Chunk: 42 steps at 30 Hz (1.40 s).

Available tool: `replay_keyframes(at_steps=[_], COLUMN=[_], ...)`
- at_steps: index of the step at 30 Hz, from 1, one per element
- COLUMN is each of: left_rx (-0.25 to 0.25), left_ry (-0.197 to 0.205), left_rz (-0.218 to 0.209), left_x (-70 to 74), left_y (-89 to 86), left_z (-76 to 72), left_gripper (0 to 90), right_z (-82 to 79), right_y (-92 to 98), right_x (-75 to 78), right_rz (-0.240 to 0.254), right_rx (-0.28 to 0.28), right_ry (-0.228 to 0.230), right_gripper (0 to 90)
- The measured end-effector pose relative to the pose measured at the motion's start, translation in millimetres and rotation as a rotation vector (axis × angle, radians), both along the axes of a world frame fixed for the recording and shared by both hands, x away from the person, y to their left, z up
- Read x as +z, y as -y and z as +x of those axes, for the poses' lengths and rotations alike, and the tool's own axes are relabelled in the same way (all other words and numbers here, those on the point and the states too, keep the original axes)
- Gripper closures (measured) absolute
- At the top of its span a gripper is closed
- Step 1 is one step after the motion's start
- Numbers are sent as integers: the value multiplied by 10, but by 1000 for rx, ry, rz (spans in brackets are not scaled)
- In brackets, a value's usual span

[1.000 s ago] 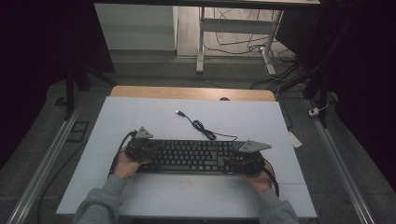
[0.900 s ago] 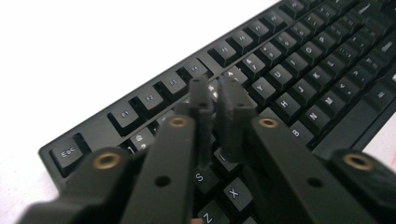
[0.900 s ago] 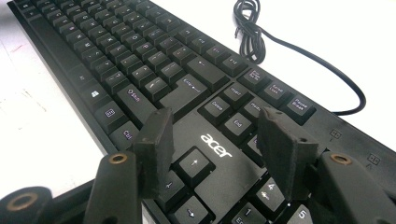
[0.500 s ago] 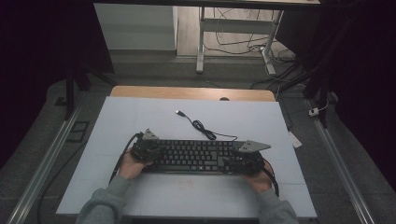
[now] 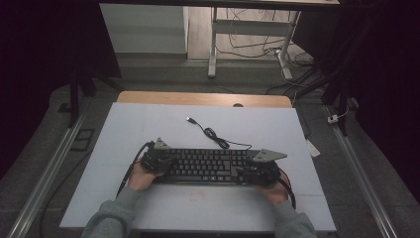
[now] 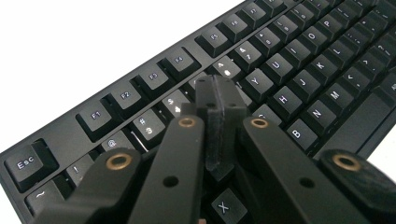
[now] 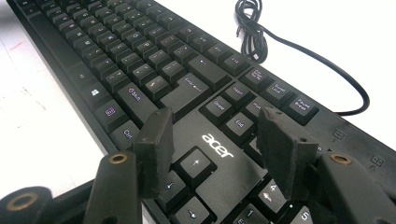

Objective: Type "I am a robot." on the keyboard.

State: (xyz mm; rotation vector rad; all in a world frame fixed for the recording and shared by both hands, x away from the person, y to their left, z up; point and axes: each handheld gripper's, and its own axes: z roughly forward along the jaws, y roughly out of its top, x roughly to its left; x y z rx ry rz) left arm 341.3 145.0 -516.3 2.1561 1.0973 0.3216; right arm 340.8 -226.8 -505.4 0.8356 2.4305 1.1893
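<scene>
L tool point(image 6: 219, 93) shut over keyboard point(image 5: 208, 166), R tool point(image 7: 215, 135) open; touching keys? unclear from high view

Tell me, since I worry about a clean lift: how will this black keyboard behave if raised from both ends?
The keyboard looks long, flat and rigid, so it should probably rise level without sagging. Its keys may depress under pressing tongs. The loose cable is floppy and would likely drag across the table.

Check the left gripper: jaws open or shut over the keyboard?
Shut. In the left gripper view the left gripper has both pads pressed flat together, nothing between them, tips over the keyboard near the number row. They have just been closing.
</scene>
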Motion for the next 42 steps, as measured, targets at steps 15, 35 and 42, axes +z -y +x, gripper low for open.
replay_keyframes(at_steps=[15,35,42], left_rx=[4,6,10], left_ry=[6,66,64], left_rz=[8,-88,-93], left_x=[-9,249,256], left_y=[17,-146,-179], left_z=[-9,-223,-294], left_gripper=[892,438,391], right_z=[-1,-4,-1], right_y=[-4,-6,-3], right_x=[-2,0,-2], right_rz=[-1,-4,0], right_rx=[-1,-2,-1], right_ry=[0,2,0], right_gripper=[462,462,462])
